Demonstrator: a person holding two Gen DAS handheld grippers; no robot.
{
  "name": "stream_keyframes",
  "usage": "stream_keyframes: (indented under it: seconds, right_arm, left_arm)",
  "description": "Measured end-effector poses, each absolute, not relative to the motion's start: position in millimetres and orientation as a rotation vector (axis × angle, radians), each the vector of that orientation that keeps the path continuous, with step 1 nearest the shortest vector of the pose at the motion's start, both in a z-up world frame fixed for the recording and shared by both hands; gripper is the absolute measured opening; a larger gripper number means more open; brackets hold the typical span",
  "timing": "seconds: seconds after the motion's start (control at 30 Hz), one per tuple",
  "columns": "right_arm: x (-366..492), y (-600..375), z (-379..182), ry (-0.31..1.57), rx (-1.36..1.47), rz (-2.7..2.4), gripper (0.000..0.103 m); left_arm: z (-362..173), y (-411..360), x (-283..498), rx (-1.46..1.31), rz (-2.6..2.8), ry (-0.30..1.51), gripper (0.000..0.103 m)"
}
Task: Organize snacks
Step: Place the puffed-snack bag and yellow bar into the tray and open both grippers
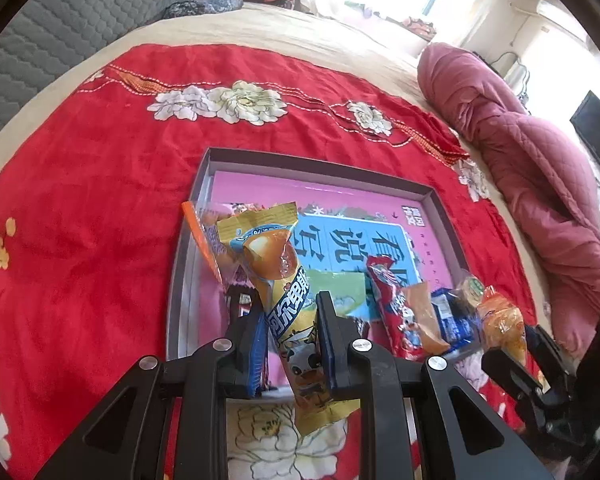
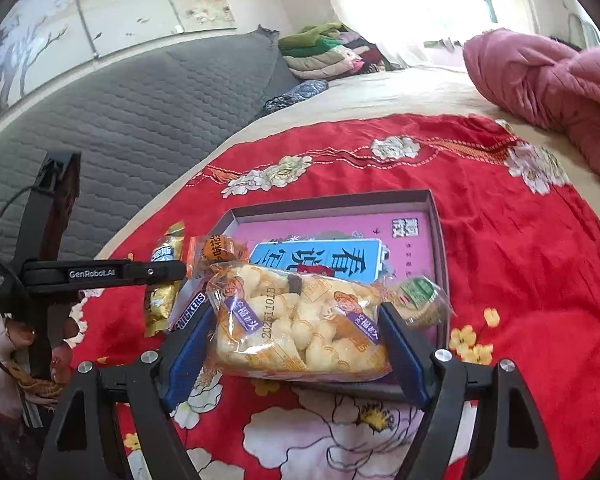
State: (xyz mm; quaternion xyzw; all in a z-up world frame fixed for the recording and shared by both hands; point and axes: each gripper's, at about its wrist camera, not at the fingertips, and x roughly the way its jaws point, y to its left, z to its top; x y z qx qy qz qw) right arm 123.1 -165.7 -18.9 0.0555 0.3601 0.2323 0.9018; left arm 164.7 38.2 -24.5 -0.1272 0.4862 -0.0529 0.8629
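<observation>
**Both grippers loaded over the near end of the box**

Left gripper (image 1: 292, 344) is clamped on a long yellow snack stick (image 1: 278, 280), long axis pointing forward and up, away from the camera; it hangs above the near left corner of the grey box (image 1: 320, 162). Right gripper (image 2: 296, 344) grips a wide bag of puffs (image 2: 300, 320) across its width, jaws spread far apart, bag lying crosswise at the box's near edge. The box sits directly ahead of both on the red floral blanket (image 1: 80, 220). Loose packets, including a Snickers bar (image 2: 190, 310) and a round green-labelled biscuit (image 2: 420, 300), crowd the near end; the far end looks free. Judgement: release calls for a forward reach.
</observation>
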Motion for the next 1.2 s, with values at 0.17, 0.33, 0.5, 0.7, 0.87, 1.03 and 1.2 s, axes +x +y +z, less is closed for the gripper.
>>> stream_keyframes:
  seconds: [0.17,0.33,0.5,0.7,0.87,1.03,1.2]
  right_arm:
    - [129,-155,-24,0.745,0.063,0.484,0.08]
    - [134,-150,-28,0.756,0.049,0.484,0.08]
    - [141,-150,-31,0.765,0.052,0.479,0.08]
    - [151,-147,-42,0.803,0.035,0.455,0.08]
    - [155,-143,-47,0.809,0.005,0.447,0.08]
    - [155,-140,-47,0.8,-0.021,0.438,0.081]
    - [156,-138,-48,0.799,-0.032,0.431,0.081]
  left_arm:
    - [-31,35,171,-0.254,-0.101,1.028,0.024]
    - [-36,32,173,-0.237,-0.093,1.037,0.024]
    - [-41,32,174,-0.234,-0.083,1.049,0.024]
    - [-44,28,175,-0.225,-0.082,1.062,0.024]
    - [-48,26,175,-0.22,-0.083,1.072,0.024]
    - [-48,24,174,-0.214,-0.082,1.074,0.024]
    - [-49,23,174,-0.21,-0.081,1.078,0.024]
